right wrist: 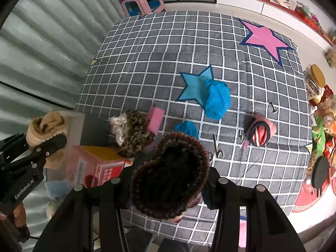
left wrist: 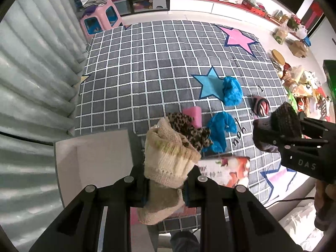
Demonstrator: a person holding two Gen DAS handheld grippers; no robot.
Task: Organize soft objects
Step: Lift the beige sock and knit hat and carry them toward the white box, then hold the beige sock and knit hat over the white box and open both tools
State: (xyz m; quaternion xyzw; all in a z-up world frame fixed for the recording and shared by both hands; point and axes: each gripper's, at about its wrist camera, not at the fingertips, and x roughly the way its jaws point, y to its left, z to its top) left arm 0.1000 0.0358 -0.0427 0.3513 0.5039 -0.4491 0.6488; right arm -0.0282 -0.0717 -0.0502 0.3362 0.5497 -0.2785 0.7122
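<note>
- The open white box [left wrist: 92, 157] sits at the near left edge of the checked rug [left wrist: 147, 73], beside the corrugated wall. I judge it to be the place the soft things are being gathered into, which would explain why both hands carry their loads above that side.
- The left tool [left wrist: 164, 191] is pinched nearly shut on a cream knitted sock [left wrist: 168, 159]. It grips the sock low down, so the ribbed cuff stands up between the fingers, rumpled and folded over itself. The sock looks thick and limp and will likely slump when let go.
- Just beyond the cream sock, a leopard-print soft piece [right wrist: 134, 134] lies on the rug against a pink sponge block [right wrist: 155, 117], with a printed carton [right wrist: 96, 166] just in front of it. These are untouched and probably wait their turn.
- The right tool [right wrist: 168, 191] is likewise closed almost fully on a dark knitted sock [right wrist: 170, 174], black with a brown flecked rim. Its mouth bulges open toward the camera, a sign the grip has bunched the fabric and not flattened it.
- Two crumpled blue cloths lie loose on the rug: the near blue cloth [left wrist: 220, 130] is just right of the leopard piece, and the far blue cloth [left wrist: 232, 91] overlaps the tip of the blue star [left wrist: 208, 84].
- Furthest right on the rug is a rolled striped sock [right wrist: 260, 132], pink, dark and red, well apart from the box and so perhaps among the last to be collected.
</note>
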